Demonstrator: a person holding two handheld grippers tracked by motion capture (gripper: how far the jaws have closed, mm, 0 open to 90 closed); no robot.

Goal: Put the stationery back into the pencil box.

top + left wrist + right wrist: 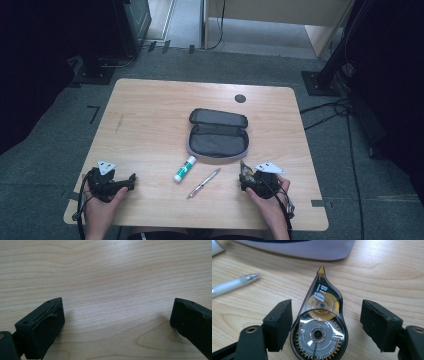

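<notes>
Correction tape dispenser [319, 322] lies flat on the table [150, 115], long axis running away from the right hand-held gripper [325, 322], amber tip toward the open grey pencil case [218, 134]. Right gripper view shows its gears and "Big" label; the high view gives just a dark shape there. Right jaws wide apart, the left one touching the dispenser, the other clear; not clamped. Left hand-held gripper [117, 317] spread wide over bare wood, holding nothing. Glue stick [184, 169] and pen [203, 183] lie between the grippers.
</notes>
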